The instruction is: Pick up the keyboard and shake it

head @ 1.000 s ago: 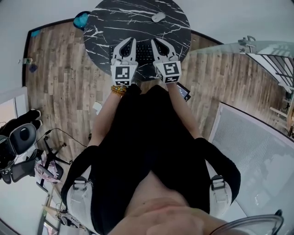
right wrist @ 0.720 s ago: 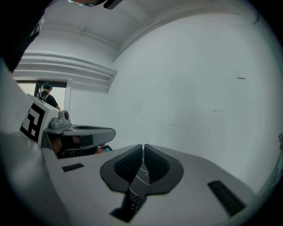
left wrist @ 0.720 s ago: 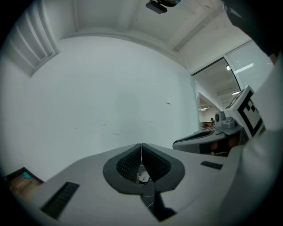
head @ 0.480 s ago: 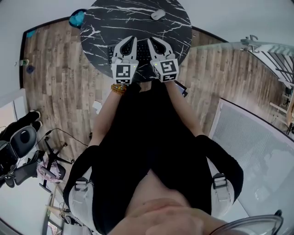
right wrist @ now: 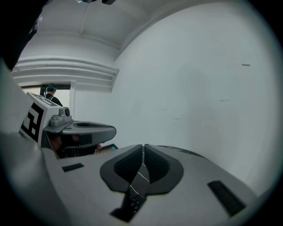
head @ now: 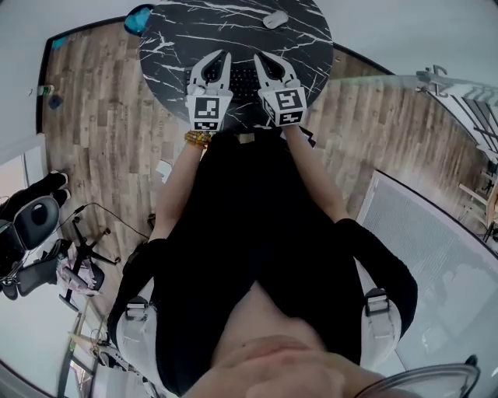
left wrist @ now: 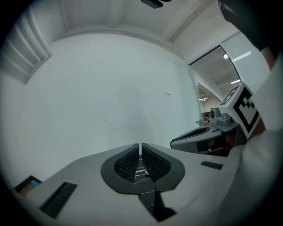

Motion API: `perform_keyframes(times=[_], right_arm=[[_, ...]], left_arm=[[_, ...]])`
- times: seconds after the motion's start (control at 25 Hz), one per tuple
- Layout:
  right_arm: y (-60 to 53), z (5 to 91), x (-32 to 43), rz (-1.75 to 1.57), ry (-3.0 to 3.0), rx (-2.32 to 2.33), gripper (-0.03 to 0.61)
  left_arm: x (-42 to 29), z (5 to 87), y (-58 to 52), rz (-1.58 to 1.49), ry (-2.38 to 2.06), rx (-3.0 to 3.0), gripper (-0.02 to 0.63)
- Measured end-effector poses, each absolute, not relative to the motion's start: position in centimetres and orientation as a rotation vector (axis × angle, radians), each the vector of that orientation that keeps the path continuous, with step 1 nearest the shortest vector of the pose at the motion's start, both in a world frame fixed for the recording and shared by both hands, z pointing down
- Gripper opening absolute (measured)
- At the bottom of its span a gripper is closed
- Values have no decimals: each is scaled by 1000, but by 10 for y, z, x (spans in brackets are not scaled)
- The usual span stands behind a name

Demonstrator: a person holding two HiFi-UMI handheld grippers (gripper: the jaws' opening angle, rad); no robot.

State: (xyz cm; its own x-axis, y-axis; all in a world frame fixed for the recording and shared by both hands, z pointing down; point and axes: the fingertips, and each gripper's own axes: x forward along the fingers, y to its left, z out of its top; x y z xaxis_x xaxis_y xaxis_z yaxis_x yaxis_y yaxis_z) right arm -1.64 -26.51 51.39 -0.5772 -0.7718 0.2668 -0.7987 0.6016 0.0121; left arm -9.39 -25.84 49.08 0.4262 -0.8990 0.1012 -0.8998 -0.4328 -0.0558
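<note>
A black keyboard lies on the near part of a round black marble table, partly hidden by both grippers. My left gripper hovers over its left half with the jaws shut and nothing between them. My right gripper hovers over the right half, also shut and empty. In the left gripper view the shut left gripper shows only a sliver of marble below the pads. In the right gripper view the right gripper is shut, with a few keyboard keys visible beneath the jaws.
A grey mouse lies at the table's far right. A teal object sits on the floor beyond the table's left edge. An office chair stands on the wooden floor at the left. A glass panel is at the right.
Both grippers have sunk a little toward the keyboard, side by side, jaws still shut. The keyboard has not moved.
</note>
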Motion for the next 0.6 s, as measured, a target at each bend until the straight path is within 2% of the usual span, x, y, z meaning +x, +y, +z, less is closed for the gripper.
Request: perform_keyframes(times=[0.6], right_arm=[[-277, 559, 52, 395, -2469, 1413, 34]], left_arm=[[-137, 558, -259, 378, -1532, 2492, 15]])
